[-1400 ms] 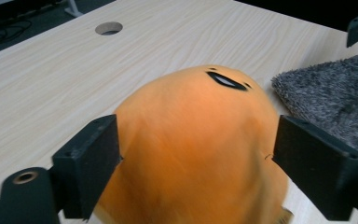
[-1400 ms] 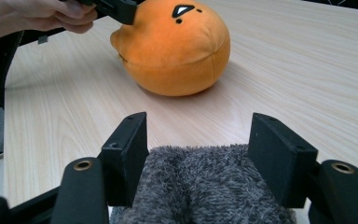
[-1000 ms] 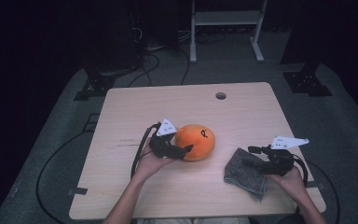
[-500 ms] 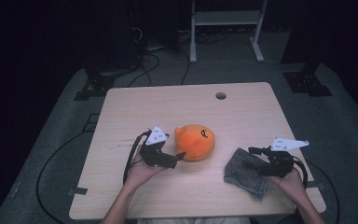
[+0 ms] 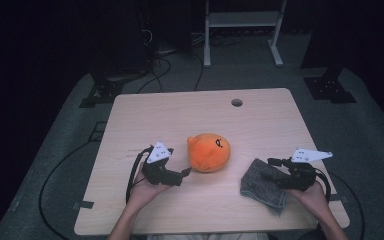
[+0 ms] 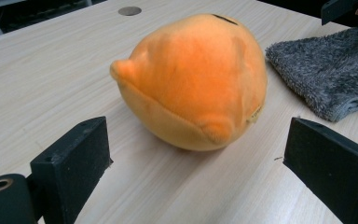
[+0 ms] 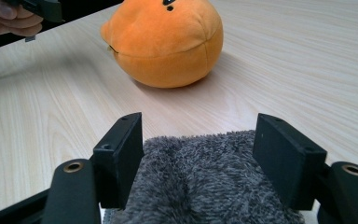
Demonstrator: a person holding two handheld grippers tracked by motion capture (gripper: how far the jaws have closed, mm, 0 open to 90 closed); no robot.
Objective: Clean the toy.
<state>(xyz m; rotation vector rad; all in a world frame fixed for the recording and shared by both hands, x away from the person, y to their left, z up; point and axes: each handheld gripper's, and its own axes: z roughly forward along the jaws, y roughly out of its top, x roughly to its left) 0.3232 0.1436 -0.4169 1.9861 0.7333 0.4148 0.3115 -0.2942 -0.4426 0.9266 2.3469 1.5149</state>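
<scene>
A round orange plush toy (image 5: 209, 152) with black face marks lies on the wooden table (image 5: 260, 120), just left of its middle. My left gripper (image 5: 182, 174) stands open a little to the plush's left, apart from it; the left gripper view shows the plush (image 6: 196, 79) beyond the wide-spread jaws (image 6: 200, 165). A grey fuzzy cloth (image 5: 261, 185) lies at the front right. My right gripper (image 5: 272, 167) rests low over the cloth, open. In the right gripper view the cloth (image 7: 205, 186) bulges up between the two jaws, and the plush (image 7: 168, 42) sits farther off.
A round cable hole (image 5: 237, 102) is set in the table near its far edge. Black cables trail off the table's left side to the floor. A white shelf frame (image 5: 242, 30) stands behind the table.
My left gripper has let go of the plush and drawn back to the left, toward the person. The plush, the cloth and the right gripper have stayed put.
</scene>
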